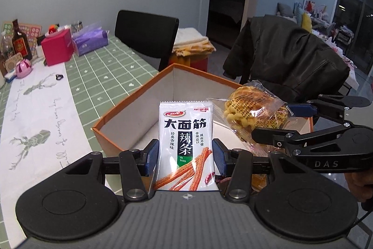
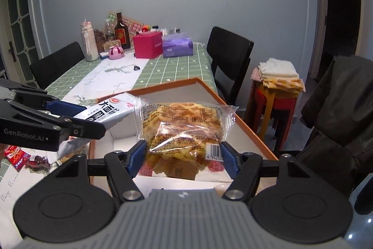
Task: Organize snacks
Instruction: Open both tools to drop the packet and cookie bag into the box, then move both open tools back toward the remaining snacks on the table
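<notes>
My left gripper [image 1: 185, 156] is shut on a white spicy-strip snack packet [image 1: 185, 139] and holds it upright over the near edge of the orange box [image 1: 130, 97]. My right gripper [image 2: 183, 156] is shut on a clear-wrapped waffle cake packet [image 2: 184, 127] above the same box [image 2: 251, 130]. In the left wrist view the right gripper [image 1: 279, 123] holds the waffle packet [image 1: 254, 112] over the box's right side. In the right wrist view the left gripper [image 2: 77, 117] and its white packet [image 2: 109, 111] are at the left.
The box sits on a green checked tablecloth [image 1: 112, 71] with a white runner [image 1: 37, 113]. A red snack packet [image 2: 16, 156] lies on the table at left. A pink box [image 2: 148, 47], purple tissue pack [image 2: 177, 47] and bottles [image 2: 121, 32] stand at the far end. Black chairs [image 2: 229, 60] and a jacket-draped chair [image 1: 286, 55] surround the table.
</notes>
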`<state>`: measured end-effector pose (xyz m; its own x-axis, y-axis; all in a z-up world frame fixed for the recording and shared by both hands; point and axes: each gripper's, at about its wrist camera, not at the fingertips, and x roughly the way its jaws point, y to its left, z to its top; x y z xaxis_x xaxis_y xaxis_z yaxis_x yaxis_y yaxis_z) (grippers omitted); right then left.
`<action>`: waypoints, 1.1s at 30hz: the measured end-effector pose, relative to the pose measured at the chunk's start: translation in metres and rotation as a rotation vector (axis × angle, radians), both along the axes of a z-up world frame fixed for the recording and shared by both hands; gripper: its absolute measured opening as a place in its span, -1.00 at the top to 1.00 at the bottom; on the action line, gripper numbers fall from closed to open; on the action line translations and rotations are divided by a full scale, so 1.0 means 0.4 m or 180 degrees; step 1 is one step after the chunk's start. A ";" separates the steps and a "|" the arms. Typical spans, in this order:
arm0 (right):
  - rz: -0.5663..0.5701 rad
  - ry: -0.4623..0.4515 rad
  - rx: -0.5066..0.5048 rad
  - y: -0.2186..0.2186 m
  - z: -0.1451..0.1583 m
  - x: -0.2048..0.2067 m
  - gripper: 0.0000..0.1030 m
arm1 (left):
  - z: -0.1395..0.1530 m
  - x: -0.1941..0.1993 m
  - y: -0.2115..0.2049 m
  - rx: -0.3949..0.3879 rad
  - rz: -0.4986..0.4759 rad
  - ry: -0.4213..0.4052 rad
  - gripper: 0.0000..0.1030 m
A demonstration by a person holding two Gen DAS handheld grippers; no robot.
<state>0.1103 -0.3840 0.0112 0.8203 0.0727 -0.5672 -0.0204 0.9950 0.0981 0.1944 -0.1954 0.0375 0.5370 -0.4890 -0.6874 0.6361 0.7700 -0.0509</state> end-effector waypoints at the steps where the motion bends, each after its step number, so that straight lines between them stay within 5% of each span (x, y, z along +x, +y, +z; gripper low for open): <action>1: -0.0001 0.0034 -0.0010 -0.002 -0.005 0.010 -0.29 | -0.006 0.006 -0.008 0.0017 0.0025 0.0047 -0.08; 10: 0.0099 0.0387 -0.0329 -0.013 -0.049 0.074 -0.28 | -0.057 0.019 -0.094 0.0315 0.0050 0.0161 -0.07; 17: 0.0234 0.0622 -0.0565 -0.012 -0.076 0.095 -0.27 | -0.078 0.020 -0.106 0.0315 0.0024 0.0258 -0.09; 24: 0.0181 0.0664 -0.0564 -0.004 -0.070 0.098 -0.43 | -0.053 0.020 -0.029 -0.0111 0.0225 0.0386 -0.53; 30: -0.0020 0.0424 -0.0599 0.025 -0.016 0.039 -0.51 | 0.036 -0.062 0.151 -0.0609 0.0375 0.0247 -0.52; 33: -0.0062 0.0187 -0.0362 0.050 0.020 -0.026 -0.52 | 0.051 -0.124 0.274 -0.0668 0.0607 0.0066 -0.55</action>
